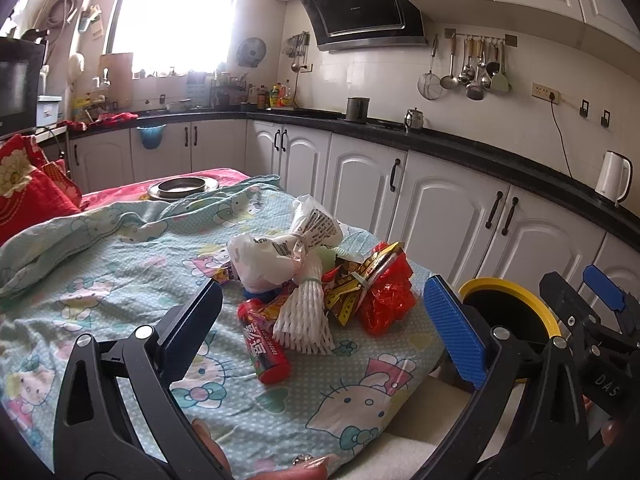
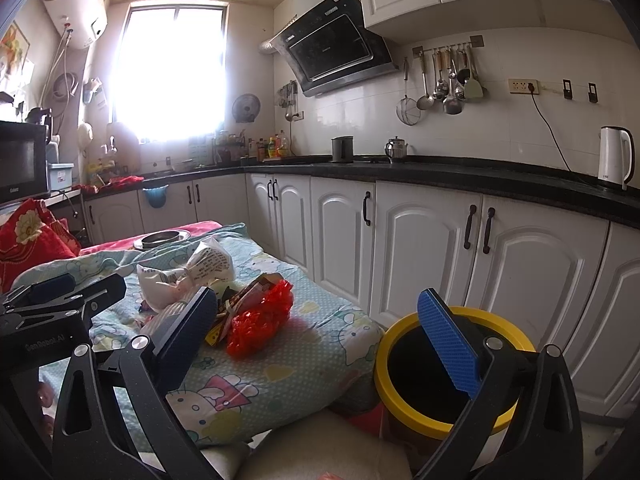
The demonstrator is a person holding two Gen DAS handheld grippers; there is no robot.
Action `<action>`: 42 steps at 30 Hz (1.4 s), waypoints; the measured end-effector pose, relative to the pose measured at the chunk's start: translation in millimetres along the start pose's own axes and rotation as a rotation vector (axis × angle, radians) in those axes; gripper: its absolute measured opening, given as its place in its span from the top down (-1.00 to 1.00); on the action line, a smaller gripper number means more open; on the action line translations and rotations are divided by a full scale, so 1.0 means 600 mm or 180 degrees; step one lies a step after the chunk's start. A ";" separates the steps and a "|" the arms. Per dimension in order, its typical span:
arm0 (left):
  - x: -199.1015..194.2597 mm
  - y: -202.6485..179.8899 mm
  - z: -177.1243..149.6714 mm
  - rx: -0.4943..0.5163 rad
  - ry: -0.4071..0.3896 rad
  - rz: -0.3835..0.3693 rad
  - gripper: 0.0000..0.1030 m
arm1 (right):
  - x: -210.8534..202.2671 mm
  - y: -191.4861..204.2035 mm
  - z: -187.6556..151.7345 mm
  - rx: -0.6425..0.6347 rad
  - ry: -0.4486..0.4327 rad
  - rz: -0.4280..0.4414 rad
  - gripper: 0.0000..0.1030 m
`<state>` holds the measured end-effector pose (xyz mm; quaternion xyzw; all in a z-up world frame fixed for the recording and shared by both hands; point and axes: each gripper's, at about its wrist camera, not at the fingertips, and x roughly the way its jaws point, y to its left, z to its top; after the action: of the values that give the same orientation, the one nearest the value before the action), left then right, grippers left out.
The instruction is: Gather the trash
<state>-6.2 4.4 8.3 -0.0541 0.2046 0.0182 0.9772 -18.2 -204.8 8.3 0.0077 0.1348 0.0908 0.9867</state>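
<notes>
A heap of trash lies on the cartoon-print cloth [image 1: 100, 280]: a knotted white plastic bag [image 1: 276, 252], a white foam fruit net [image 1: 306, 316], a red tube-shaped can [image 1: 264, 344], crumpled yellow-red wrappers [image 1: 356, 284] and red crinkled plastic [image 1: 390, 300]. My left gripper [image 1: 324, 320] is open, its fingers on either side of the heap and nearer the camera, holding nothing. My right gripper [image 2: 320, 340] is open too, with the red crinkled plastic [image 2: 260, 320] between and beyond its fingers. A yellow-rimmed black bin [image 2: 452, 364] stands at the right, off the table corner.
A metal dish [image 1: 182, 187] sits at the far end of the table beside a red floral cushion [image 1: 24, 196]. White cabinets [image 2: 420, 256] under a black counter run along the right. A white kettle [image 2: 614, 158] stands on the counter. A pale seat [image 2: 320, 448] lies below.
</notes>
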 end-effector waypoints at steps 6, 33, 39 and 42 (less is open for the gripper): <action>-0.001 0.000 0.000 0.0001 0.0006 0.0014 -0.80 | 0.000 0.001 0.000 -0.0001 0.0000 -0.0001 -0.88; 0.048 0.086 0.012 -0.0335 0.0119 0.0085 -0.80 | 0.066 0.055 0.004 -0.0276 0.0333 0.0547 -0.88; 0.081 0.129 0.035 -0.0383 0.0189 0.0166 -0.80 | 0.111 0.064 0.025 -0.0304 0.0476 0.0631 -0.88; 0.107 0.143 0.046 -0.0397 0.0275 0.0179 -0.80 | 0.139 0.065 0.036 -0.0261 0.0551 0.0657 -0.88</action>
<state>58.9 93.5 -0.7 -0.1098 0.2464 0.0561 0.9613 59.8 -151.2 8.3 -0.0266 0.2141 0.1976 0.9562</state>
